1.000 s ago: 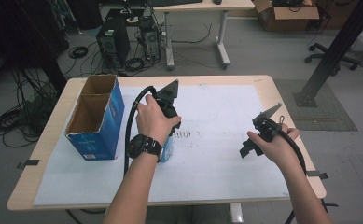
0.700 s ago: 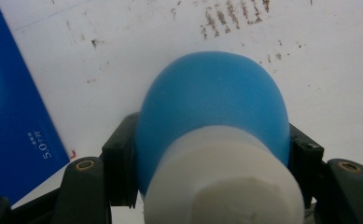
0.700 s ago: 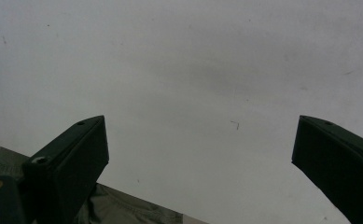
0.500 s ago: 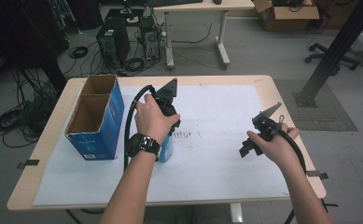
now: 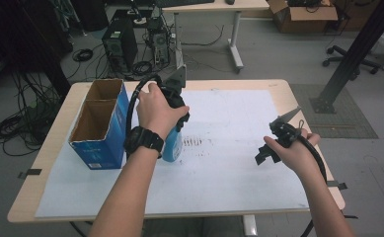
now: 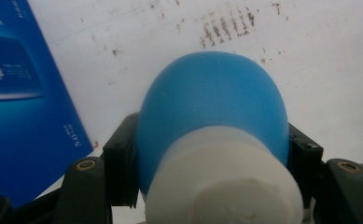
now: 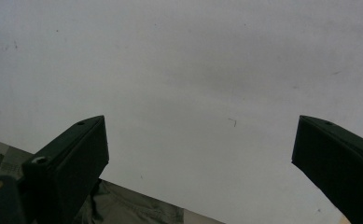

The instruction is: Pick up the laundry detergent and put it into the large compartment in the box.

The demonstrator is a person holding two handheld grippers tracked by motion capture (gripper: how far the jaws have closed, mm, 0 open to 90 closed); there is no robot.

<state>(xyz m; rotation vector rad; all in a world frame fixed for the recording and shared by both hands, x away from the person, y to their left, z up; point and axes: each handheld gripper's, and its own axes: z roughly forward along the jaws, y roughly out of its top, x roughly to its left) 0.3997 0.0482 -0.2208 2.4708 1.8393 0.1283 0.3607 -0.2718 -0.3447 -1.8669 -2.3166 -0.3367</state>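
A blue bottle (image 5: 172, 147) with a white cap stands upright over the white paper, just right of the blue cardboard box (image 5: 100, 129). My left gripper (image 5: 175, 123) comes down on it from above, with the hand covering most of the jaws. In the left gripper view, the left gripper (image 6: 212, 158) is shut on the blue bottle (image 6: 212, 102) below its white cap (image 6: 226, 186). Whether the bottle's base touches the paper I cannot tell. My right gripper (image 5: 262, 155) hovers over the paper at the right. In the right gripper view, the right gripper (image 7: 207, 149) is wide open and holds nothing.
The open-topped blue box (image 6: 16, 93) has two compartments. A patch of dark smudges (image 5: 194, 141) marks the paper (image 5: 229, 173) right of the bottle. The wooden table edge (image 5: 298, 98) lies right of the paper. Computers and cables are on the floor behind the table.
The left hand and the gripped bottle have shifted slightly away from me and toward the box. The right gripper has barely moved.
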